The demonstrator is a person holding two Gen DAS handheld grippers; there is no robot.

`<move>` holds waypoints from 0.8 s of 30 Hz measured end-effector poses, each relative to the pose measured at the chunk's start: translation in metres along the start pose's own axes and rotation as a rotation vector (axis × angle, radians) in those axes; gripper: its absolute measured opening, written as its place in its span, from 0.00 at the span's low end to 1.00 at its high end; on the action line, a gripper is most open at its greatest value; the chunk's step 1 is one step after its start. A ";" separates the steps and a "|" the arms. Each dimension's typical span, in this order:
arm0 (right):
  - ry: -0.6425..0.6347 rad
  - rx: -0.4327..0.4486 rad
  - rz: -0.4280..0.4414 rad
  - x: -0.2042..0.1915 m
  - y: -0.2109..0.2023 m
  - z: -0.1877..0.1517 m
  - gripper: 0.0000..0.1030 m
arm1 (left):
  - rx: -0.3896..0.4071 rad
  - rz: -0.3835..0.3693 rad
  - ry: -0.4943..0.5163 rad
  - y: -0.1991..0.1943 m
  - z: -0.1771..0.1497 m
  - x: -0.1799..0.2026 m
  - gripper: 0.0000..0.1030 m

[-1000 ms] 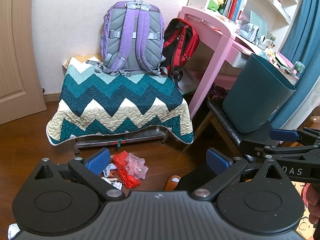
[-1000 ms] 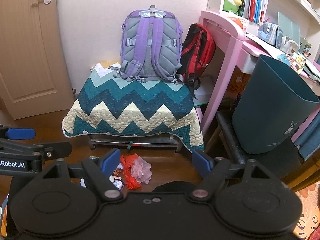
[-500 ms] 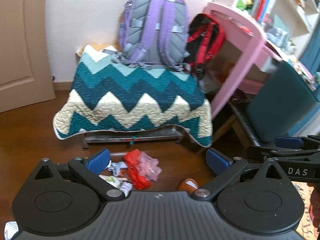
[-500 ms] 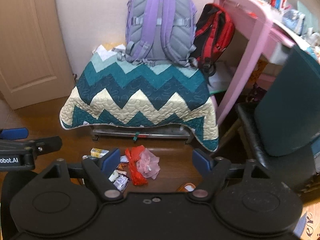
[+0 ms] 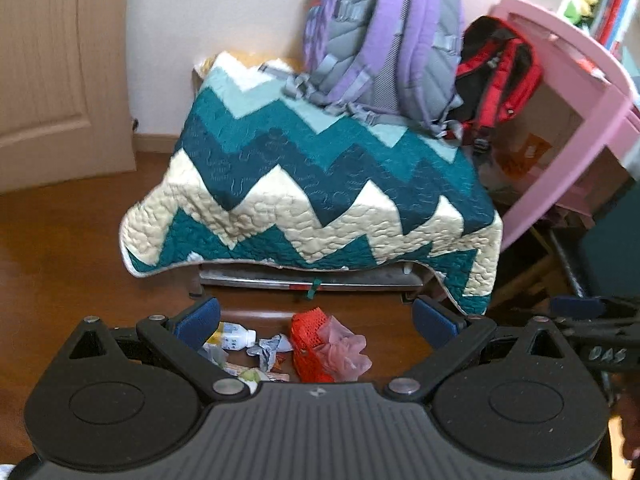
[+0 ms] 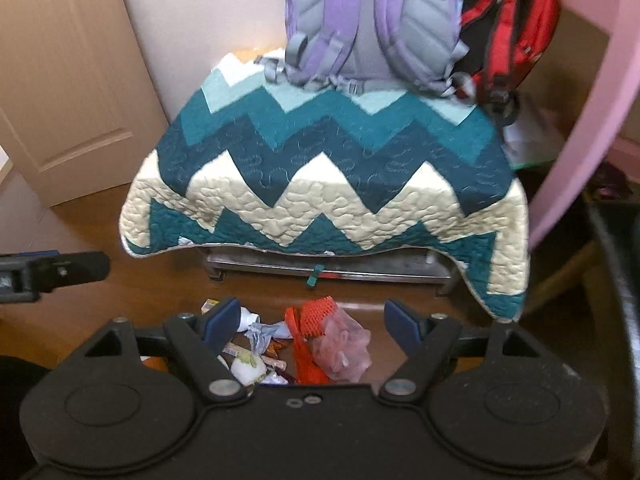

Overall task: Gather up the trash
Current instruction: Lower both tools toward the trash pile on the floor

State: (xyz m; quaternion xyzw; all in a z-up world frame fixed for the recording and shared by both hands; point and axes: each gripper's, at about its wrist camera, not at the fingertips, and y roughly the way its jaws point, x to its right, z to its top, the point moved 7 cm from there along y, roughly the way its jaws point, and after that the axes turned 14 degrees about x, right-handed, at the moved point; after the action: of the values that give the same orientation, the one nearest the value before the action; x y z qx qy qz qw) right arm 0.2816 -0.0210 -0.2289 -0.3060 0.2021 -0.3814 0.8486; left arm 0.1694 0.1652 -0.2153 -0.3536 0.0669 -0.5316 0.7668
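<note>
Both grippers hang above the wooden floor [image 5: 60, 248], pointed at a pile of trash [image 6: 288, 344] lying in front of a low bench draped with a zigzag quilt [image 5: 320, 200]. Left gripper [image 5: 318, 318]: fingers spread wide, nothing between them. Right gripper [image 6: 310, 314]: fingers likewise spread, holding nothing; both are above the pile, not touching it.

Pile contents: red mesh net [image 6: 310, 328], crumpled pink bag [image 6: 342, 344] touching the net on its right, small white bottle [image 5: 234, 338] at the left side, crumpled paper [image 6: 264, 334] and several wrappers [image 6: 256, 360] between bottle and net. Some pieces too blurred to name.

Purple backpack [image 5: 384, 36] stands upright on the quilt against the wall, red backpack [image 5: 496, 76] just beside it on the right. Pink desk [image 5: 576, 92] at the right edge. Door [image 6: 60, 80] at the left
</note>
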 end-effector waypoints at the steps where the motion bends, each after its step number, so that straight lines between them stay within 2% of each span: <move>1: 0.012 -0.005 0.002 0.003 0.014 -0.003 0.76 | -0.003 -0.002 -0.011 0.009 -0.003 -0.004 1.00; 4: 0.044 -0.021 0.039 0.009 0.053 -0.015 0.76 | -0.023 0.017 -0.042 0.039 -0.013 -0.017 1.00; 7: 0.058 -0.073 0.069 0.015 0.093 -0.029 0.76 | -0.053 0.035 -0.076 0.071 -0.026 -0.030 1.00; 13: 0.138 -0.170 0.047 0.044 0.160 -0.063 0.76 | -0.117 0.083 -0.091 0.133 -0.054 -0.049 1.00; 19: 0.116 -0.299 0.016 0.059 0.221 -0.100 0.75 | -0.238 0.131 -0.123 0.201 -0.099 -0.065 1.00; 24: 0.108 -0.356 0.043 0.063 0.260 -0.127 0.75 | -0.330 0.169 -0.103 0.251 -0.140 -0.075 0.99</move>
State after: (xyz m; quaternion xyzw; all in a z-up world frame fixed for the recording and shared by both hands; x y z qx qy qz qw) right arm 0.3839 0.0201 -0.5037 -0.4258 0.3182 -0.3373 0.7770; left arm 0.2634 0.2108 -0.4937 -0.4945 0.1434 -0.4284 0.7425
